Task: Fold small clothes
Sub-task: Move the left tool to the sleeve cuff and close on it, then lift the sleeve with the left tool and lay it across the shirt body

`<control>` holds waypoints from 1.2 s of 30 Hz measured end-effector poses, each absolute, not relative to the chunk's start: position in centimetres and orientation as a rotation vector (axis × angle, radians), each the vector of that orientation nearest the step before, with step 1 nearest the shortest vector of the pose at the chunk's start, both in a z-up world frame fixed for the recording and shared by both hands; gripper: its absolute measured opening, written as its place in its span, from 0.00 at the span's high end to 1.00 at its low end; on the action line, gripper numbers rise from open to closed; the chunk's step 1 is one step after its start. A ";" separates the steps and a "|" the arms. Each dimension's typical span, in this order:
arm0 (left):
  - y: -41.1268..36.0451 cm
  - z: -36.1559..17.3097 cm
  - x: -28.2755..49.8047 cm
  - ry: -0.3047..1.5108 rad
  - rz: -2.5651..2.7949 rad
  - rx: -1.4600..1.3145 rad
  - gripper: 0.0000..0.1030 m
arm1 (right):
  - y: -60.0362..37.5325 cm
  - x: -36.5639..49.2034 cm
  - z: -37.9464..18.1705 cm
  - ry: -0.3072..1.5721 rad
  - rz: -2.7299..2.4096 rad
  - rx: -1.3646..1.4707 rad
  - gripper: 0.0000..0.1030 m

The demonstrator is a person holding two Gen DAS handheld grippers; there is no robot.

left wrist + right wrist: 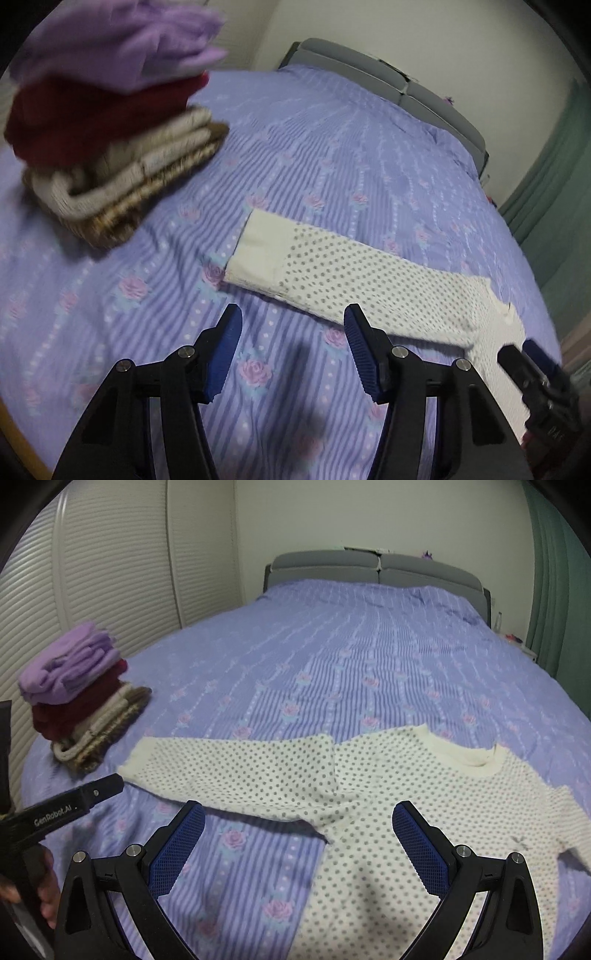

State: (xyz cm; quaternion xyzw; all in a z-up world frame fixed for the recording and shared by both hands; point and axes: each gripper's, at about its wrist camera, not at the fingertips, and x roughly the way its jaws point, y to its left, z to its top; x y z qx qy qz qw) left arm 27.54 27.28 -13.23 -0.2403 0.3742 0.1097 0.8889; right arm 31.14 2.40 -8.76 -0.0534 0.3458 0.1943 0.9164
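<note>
Cream knitted sweater with grey dots (pixel 388 797) lies flat on your lilac rose-striped bedspread (pixel 332 657), one sleeve stretched out toward the stack of folded knitwear (pixel 79 698), purple on top, dark red beneath, beige and brown at the bottom. "GenRobot.AI" reads along your left gripper (pixel 291 354). Both it and your right gripper (pixel 297 849) hover with jaws spread wide, holding nothing, the right over the sweater's body.
</note>
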 end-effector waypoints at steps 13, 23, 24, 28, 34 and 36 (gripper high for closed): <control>29.0 -17.1 30.5 0.702 0.219 -0.637 0.46 | 2.5 33.2 -11.1 0.763 0.352 -0.113 0.01; 27.6 -12.8 30.7 0.611 0.211 -0.468 0.89 | 1.0 33.0 -10.1 0.749 0.319 -0.100 0.01; 26.8 -11.3 30.7 0.585 0.200 -0.428 0.89 | 0.6 32.8 -9.9 0.743 0.314 -0.100 0.01; 23.6 -6.2 31.6 0.502 0.110 -0.314 0.89 | -1.5 32.2 -8.6 0.720 0.293 -0.095 0.01; 16.6 0.9 32.7 0.394 -0.087 -0.149 0.90 | -6.6 31.3 -5.8 0.661 0.222 -0.101 0.01; 13.3 2.4 33.5 0.364 -0.147 -0.089 0.90 | -8.3 31.0 -5.1 0.644 0.194 -0.107 0.01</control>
